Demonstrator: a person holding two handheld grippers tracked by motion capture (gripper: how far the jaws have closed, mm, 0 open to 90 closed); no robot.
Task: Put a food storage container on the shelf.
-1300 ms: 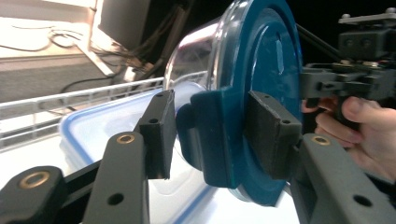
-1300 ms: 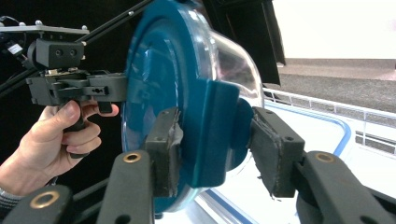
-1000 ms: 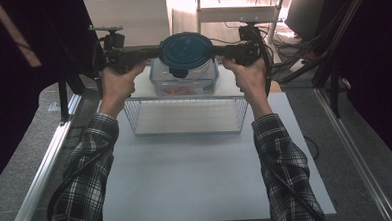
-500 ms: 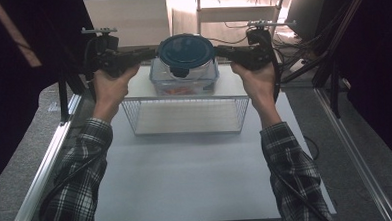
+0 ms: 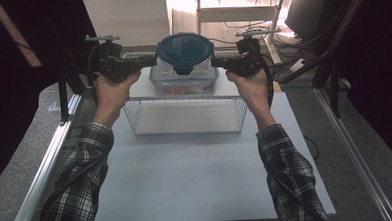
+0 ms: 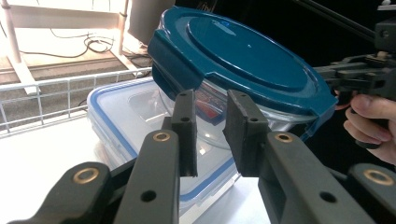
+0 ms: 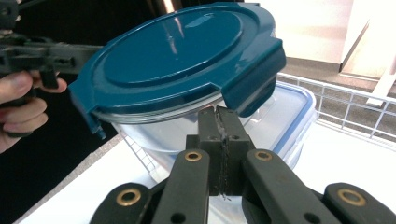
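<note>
High view looked down from above the person's side; both gripper cams sat close, facing each other across the blue-lidded container (image 5: pixel 185 53).

- Round container with blue lid (image 5: pixel 185 51) sits above the rectangular box (image 5: pixel 184 85).
- Left gripper (image 5: pixel 149 61) flanks the container's left, right gripper (image 5: pixel 214 62) its right.
- Wire basket (image 5: pixel 185 117) lies just nearer than the box.

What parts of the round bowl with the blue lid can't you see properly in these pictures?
- Food inside the round bowl: left gripper view, something red behind curved glass, partly covered by the left gripper jaws.
- What is under the bowl: high view, the blue lid covers it.
- Inside the rectangular box: right gripper view, bowl blocks it.
</note>
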